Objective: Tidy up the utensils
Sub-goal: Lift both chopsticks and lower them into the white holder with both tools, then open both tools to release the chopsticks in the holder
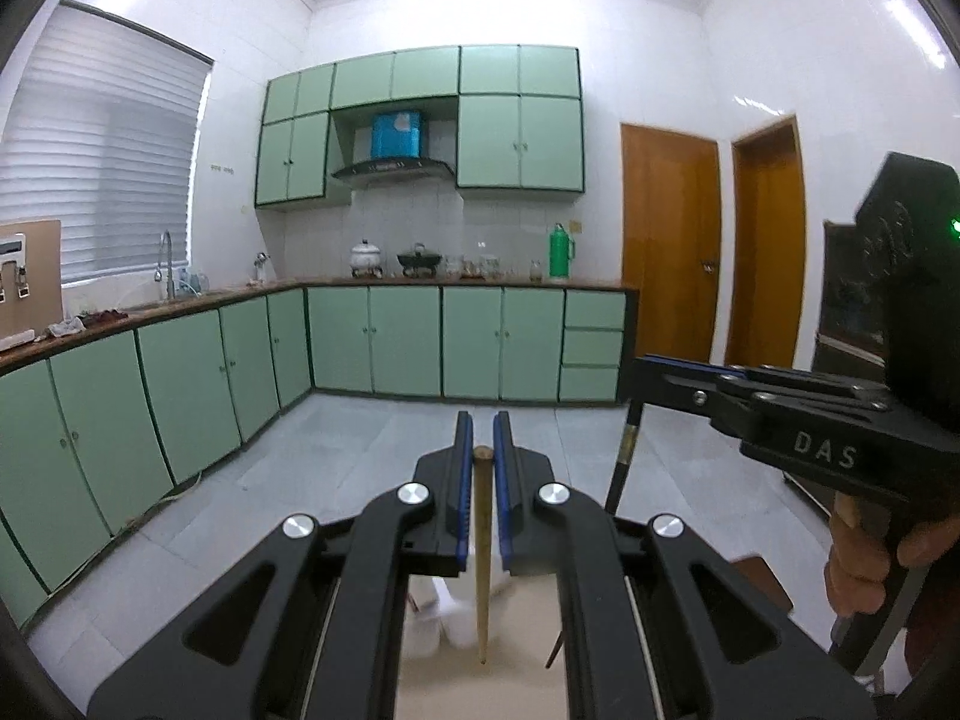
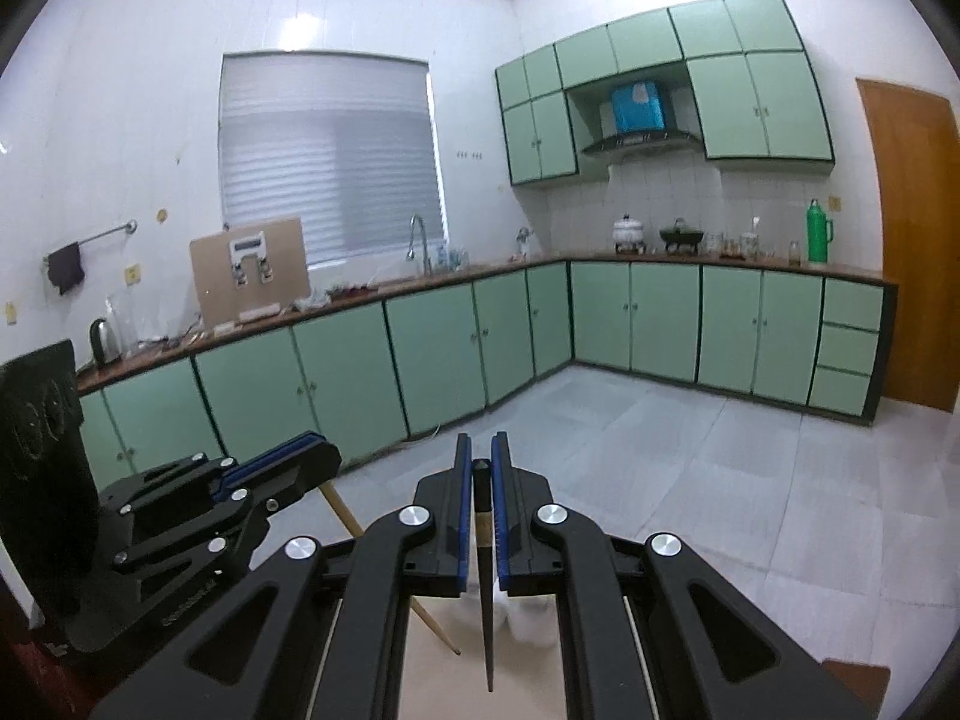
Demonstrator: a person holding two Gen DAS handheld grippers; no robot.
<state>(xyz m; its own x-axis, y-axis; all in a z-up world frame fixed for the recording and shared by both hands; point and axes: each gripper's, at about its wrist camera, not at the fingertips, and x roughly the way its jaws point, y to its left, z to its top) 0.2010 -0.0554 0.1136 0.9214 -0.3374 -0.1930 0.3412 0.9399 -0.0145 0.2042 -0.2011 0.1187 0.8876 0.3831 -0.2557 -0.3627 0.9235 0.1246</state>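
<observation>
The left tongs (image 1: 483, 456) are clenched on a pale wooden chopstick (image 1: 482, 540) near its thick end; the right tongs (image 2: 480, 468) are clenched on a dark chopstick (image 2: 486, 588). Both sticks hang tip-down over a pale surface (image 1: 480, 690), light, stiff and likely slippery. White cups (image 1: 444, 618) stand blurred below, near the tips.

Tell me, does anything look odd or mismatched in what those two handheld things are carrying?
Slightly: the two chopsticks do not match. The left tool grips a pale wooden chopstick, the right tool a dark one. Both hang tip-down. Nothing looks spilled or broken.
</observation>
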